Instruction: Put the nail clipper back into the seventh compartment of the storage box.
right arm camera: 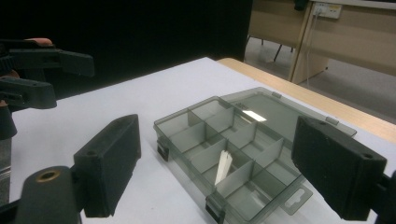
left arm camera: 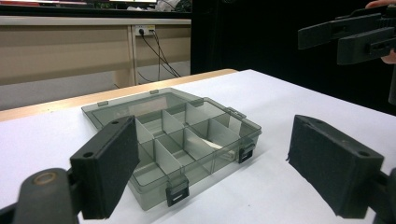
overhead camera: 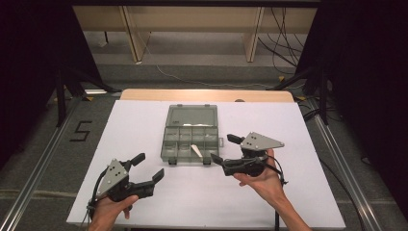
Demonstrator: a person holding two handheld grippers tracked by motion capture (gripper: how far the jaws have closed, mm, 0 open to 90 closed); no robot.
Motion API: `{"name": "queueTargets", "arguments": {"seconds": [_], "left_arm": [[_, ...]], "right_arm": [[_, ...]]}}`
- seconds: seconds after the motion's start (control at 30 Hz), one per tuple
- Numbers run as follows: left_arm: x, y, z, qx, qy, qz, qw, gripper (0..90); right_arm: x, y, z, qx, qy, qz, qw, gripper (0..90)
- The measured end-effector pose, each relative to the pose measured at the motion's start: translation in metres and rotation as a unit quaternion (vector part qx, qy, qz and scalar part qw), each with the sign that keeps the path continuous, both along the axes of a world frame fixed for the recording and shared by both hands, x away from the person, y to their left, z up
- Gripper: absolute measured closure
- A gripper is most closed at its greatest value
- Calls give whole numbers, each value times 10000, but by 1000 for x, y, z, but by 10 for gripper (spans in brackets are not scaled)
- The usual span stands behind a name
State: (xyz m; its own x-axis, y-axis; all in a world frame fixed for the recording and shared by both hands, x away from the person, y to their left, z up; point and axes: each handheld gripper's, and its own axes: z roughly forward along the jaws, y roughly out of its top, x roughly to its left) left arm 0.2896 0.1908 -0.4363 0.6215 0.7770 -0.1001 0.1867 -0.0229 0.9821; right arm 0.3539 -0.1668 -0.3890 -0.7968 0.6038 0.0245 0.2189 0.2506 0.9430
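**Open box at frame centre, both grippers spread and empty**

The box (overhead camera: 191,136), a smoky clear organiser with its lid (overhead camera: 192,115) laid flat open behind it, sat at the centre of the high view on a white sheet (overhead camera: 144,120) covering the table (overhead camera: 207,95). Dividers split it into small cells. One white piece (overhead camera: 196,151) lay tilted in a cell of the near row, right of middle; the other cells looked bare. Two dark latches (overhead camera: 172,162) hung off the near edge.

The right gripper (overhead camera: 226,150) was held just right of the box, lower right of centre, jaws pointing left toward it and set wide apart, holding nothing. The left gripper (overhead camera: 149,168) sat at lower left, near the box's near-left corner but apart from it, jaws likewise spread wide with nothing between them. A hand (overhead camera: 108,211) gripped it from the bottom edge.

In the left gripper view the box (left arm camera: 182,140) lay between the two pads, with the other gripper at upper right.
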Motion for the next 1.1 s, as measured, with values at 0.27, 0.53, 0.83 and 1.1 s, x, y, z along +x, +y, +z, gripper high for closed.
{"name": "queueTargets", "arguments": {"seconds": [0.27, 0.53, 0.83, 1.1], "left_arm": [[1, 0, -1, 17, 8, -1, 10000, 156], [0, 0, 0, -3, -3, -7, 10000, 156], [1, 0, -1, -8, 43, 3, 10000, 155], [1, 0, -1, -31, 57, -8, 10000, 156]], "right_arm": [[-4, -4, -1, 68, -130, 23, 9999, 163], [-8, -7, -4, 130, -140, -36, 9998, 162], [-12, -12, -5, 215, -148, -57, 9996, 162], [-17, -17, -9, 251, -191, -106, 9994, 161]]}}
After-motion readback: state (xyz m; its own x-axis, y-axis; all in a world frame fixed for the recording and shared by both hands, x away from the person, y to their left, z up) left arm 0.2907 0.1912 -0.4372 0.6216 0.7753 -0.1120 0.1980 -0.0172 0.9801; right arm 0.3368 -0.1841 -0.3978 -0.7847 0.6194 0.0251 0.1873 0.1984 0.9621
